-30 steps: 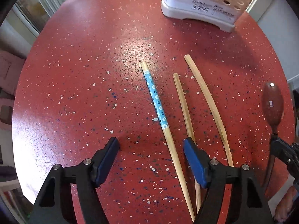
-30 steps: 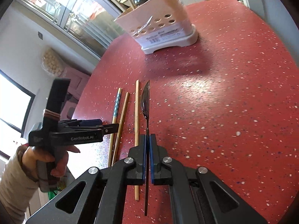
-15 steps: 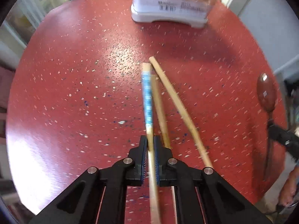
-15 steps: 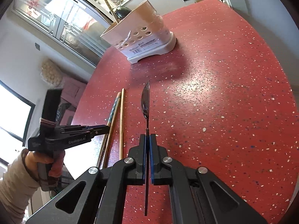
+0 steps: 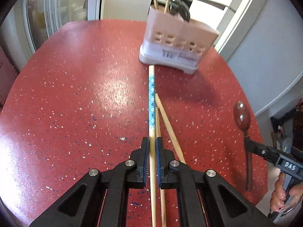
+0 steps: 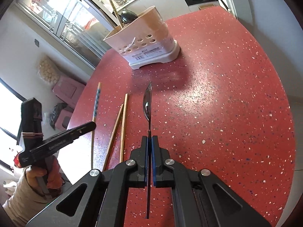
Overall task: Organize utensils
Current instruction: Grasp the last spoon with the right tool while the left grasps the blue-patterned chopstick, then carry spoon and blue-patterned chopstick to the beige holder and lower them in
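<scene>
My left gripper (image 5: 152,143) is shut on a bamboo chopstick with a blue flowered band (image 5: 151,102), lifted off the red table and pointing toward the white utensil holder (image 5: 178,47). Two plain bamboo chopsticks (image 5: 168,124) lie on the table just below and right of it. My right gripper (image 6: 149,141) is shut on the thin handle of a dark spoon (image 6: 148,102), seen edge-on above the table. In the right wrist view the left gripper (image 6: 89,126) holds the blue-banded chopstick (image 6: 96,104) to the left of the plain chopsticks (image 6: 123,124). The spoon (image 5: 241,117) also shows in the left wrist view.
The utensil holder (image 6: 145,43) stands at the far side of the round red speckled table (image 6: 227,104) and has chopsticks and a dark ladle-like utensil standing in it. A person's hand (image 6: 51,174) grips the left tool. Windows and kitchen cabinets lie behind.
My left gripper shut on the blue-banded chopstick and lifted it, tilting up so the holder came into fuller view. The right gripper with the spoon drifted slightly.
</scene>
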Tool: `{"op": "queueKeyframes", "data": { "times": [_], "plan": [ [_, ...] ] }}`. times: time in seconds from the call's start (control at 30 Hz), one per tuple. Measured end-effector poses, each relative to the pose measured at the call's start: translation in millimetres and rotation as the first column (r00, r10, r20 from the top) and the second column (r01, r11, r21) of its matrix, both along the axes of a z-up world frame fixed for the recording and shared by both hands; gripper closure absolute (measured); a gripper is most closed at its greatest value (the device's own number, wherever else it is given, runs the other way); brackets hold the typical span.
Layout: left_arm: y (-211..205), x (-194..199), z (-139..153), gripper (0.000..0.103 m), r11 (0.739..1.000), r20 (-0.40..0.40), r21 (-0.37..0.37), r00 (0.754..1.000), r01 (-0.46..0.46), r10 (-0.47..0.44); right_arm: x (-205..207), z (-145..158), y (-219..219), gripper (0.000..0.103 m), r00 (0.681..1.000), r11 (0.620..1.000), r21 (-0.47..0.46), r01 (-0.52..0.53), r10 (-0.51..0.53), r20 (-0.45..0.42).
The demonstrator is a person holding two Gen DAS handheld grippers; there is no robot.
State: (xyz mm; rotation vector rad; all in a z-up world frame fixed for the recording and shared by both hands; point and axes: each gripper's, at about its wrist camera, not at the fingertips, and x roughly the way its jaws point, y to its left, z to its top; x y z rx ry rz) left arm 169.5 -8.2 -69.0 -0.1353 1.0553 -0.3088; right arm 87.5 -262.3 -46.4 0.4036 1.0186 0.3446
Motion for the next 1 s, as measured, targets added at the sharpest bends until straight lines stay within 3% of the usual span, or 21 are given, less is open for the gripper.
{"op": "queueKeyframes", "data": {
  "times": [0.3,1.0],
  "plan": [
    [12,-14,23,0.067,0.998,0.069,-0.065,0.998,0.001,0.003,-3,12,4,0.099,1.000,1.000,0.003,0.007,-0.007,0.025],
    [-5,1,51,0.067,0.996,0.135,-0.083,0.990,0.043,-0.032,-4,39,-15,0.099,0.995,0.998,0.028,0.052,-0.054,0.080]
  ]
}}
